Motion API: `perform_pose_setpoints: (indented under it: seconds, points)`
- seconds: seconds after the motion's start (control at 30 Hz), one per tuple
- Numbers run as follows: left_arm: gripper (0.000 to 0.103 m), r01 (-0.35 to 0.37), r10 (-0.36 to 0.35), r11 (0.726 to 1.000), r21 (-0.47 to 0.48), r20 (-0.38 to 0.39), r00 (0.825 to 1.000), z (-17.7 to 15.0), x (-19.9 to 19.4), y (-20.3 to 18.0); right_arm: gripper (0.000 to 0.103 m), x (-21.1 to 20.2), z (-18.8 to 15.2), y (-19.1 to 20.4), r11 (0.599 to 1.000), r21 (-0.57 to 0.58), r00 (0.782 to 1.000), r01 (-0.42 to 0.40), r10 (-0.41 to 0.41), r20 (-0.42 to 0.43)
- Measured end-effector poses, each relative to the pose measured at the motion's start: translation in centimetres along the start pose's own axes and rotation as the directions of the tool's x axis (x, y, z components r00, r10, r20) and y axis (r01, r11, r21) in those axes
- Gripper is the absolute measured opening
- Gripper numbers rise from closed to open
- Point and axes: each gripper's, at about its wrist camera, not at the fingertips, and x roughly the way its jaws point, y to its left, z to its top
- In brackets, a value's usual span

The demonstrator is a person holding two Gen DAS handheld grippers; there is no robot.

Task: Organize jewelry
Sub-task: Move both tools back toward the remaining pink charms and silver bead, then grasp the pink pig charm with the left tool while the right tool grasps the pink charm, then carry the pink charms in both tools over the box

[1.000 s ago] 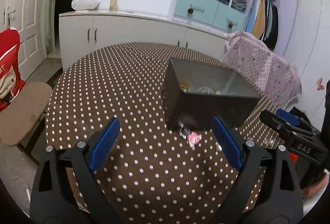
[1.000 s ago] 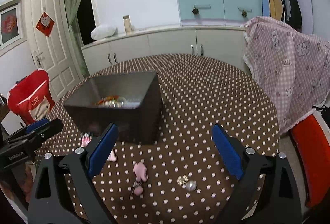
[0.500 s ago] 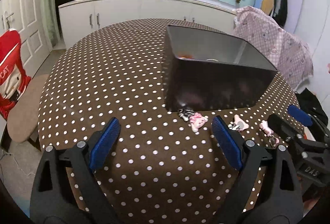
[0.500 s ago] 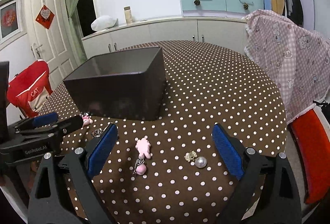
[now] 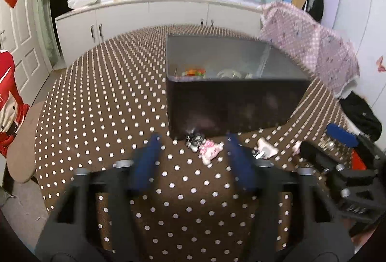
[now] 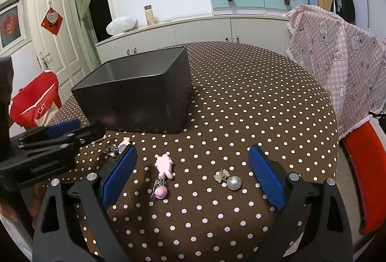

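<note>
Now the left tool (image 5: 193, 153) has come fwd and down toward the loose pieces at the foot of the black box (image 5: 231, 102); a moment ago its jaws stood wide, and they are closing at this instant. Pads are blurred. The pink charm (image 5: 210, 150) and the dark metal piece (image 5: 194, 141) touching it lie just ahead of the tips, between the two pads' lines but not yet pressed by either, so nothing is gripped.

Right tool (image 6: 193, 175) is unchanged: jaws released, wide, empty, hovering over the bench (image 6: 253, 97). Between its pads on the cloth: pink keychain charm (image 6: 164, 165), gold brooch (image 6: 222, 175) and pearl (image 6: 234, 182), brooch and pearl touching.

Box already holds some items (orange and clear pieces visible inside). Judgement: left pick is under way; several pcs remain on the bench, so task is only partly done
</note>
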Motion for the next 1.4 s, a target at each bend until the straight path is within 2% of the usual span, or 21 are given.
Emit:
perform_pose_setpoints:
  seconds: [0.13,0.5,0.57,0.63,0.77,0.83,1.4]
  points:
    - [0.028,0.004,-0.004,1.000,0.000,0.008,1.000,-0.2,-0.1,0.3,0.090,-0.1,0.0,0.0,1.000,-0.001,1.000,0.001,-0.001,0.001]
    - [0.028,0.064,-0.063,0.998,-0.016,0.062,0.996,-1.3,-1.4,1.0,0.089,-0.8,-0.5,1.4,0.998,-0.050,0.999,-0.046,0.046,0.014]
    - [0.028,0.067,-0.066,0.997,-0.023,0.064,0.996,-1.6,-1.4,1.1,0.075,-0.6,-0.6,1.8,0.997,-0.065,0.999,-0.043,0.044,0.010]
    - [0.028,0.074,-0.071,0.997,-0.031,0.071,0.995,-1.8,-1.4,1.3,0.054,-0.1,-0.8,2.0,0.995,-0.075,0.998,-0.062,0.062,-0.012]
    - [0.028,0.089,-0.085,0.995,-0.041,0.084,0.993,-1.9,-1.7,1.5,0.038,0.3,-0.8,2.4,0.993,-0.117,1.000,-0.005,0.004,-0.005]
    - [0.028,0.093,-0.089,0.995,-0.041,0.087,0.992,-1.9,-1.7,1.5,0.015,0.3,-0.7,2.0,0.994,-0.106,1.000,-0.019,0.018,-0.011]
    - [0.028,0.110,-0.104,0.993,-0.037,0.133,0.986,-1.4,-2.9,1.3,0.015,-0.5,-0.1,1.2,0.996,-0.080,0.999,-0.035,0.036,0.001]
